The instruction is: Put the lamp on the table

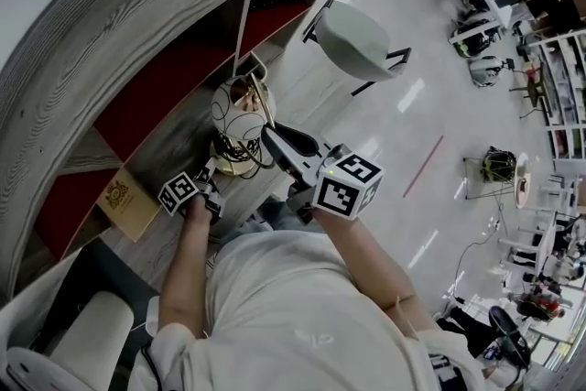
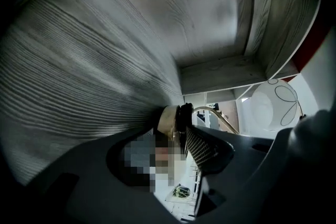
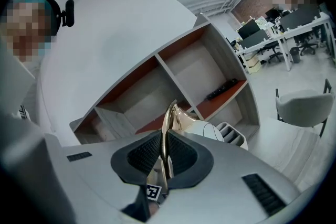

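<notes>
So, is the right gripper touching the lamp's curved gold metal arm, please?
Touching: the right gripper view shows the right gripper clamping the curved gold metal arm.

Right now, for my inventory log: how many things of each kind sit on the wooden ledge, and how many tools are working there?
Lamp: 1
Brown box: 1
White slotted rack: 1
Tools: 2, left tool and right tool
Total: 5

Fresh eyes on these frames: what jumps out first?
The lamp, a white globe with dark looping lines on a gold arched stem, stands at the foot of the curved grey wood shelf unit. The right gripper has its jaws shut on that stem. The left gripper sits low by the gold base, jaws apart.
</notes>
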Tool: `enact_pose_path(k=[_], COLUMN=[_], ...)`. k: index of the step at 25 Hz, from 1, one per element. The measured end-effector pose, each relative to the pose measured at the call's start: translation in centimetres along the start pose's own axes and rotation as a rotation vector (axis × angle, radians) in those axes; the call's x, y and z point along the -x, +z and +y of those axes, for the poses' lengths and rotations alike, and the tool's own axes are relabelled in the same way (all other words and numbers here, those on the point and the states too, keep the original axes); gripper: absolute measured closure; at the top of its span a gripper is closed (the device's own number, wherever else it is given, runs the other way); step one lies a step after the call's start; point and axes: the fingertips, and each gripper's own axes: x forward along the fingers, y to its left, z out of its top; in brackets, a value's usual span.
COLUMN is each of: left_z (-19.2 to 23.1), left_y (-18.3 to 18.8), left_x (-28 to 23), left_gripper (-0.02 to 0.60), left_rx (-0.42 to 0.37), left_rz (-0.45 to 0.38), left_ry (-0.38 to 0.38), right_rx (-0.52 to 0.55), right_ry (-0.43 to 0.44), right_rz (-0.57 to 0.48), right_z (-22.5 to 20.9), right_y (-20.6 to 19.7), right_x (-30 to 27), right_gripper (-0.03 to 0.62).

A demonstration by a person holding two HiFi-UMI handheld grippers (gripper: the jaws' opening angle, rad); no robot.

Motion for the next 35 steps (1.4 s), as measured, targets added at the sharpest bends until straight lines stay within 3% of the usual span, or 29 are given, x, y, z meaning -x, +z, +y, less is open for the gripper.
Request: enact_pose_path(k=[7,17,20,29,31,35], left_z=[-0.5,-3.1,-3.6,-8.7,-10.6,-14.4], left_y=[-0.3,-0.4,0.1,3.1,3.3,3.6], left_x=[3.4,7.9,9.0,13.3,14.0,15.4], left_gripper=[0.393,0.55,0.56,0.566,0.566,0.566], left_rx=[0.053,0.125,0.134,0.075,0.024,-0.117], left_rz=[-0.066,-0.194,-0.232,-0.335,-0.331,-0.326], left_ry=[0.009,-0.085,-0.104,-0.196,-0.22,-0.244], right_rx=[0.032,0.078,0.082,0.068,0.073,0.125], right_ry=[0.049,0.126,0.154,0.207,0.232,0.258], right_rz=[0.044,0.11,0.126,0.166,0.157,0.168], right_z=[1.8,4.2,4.9,5.6,6.0,6.7], right_y=[-1.3,-3.7,-4.3,-5.0,-4.5,-4.0], right_x=[-0.2,-0.2,-0.3,-0.6,-0.6,-0.7], right_gripper=[0.53,0.53,0.53,0.53,0.521,0.446])
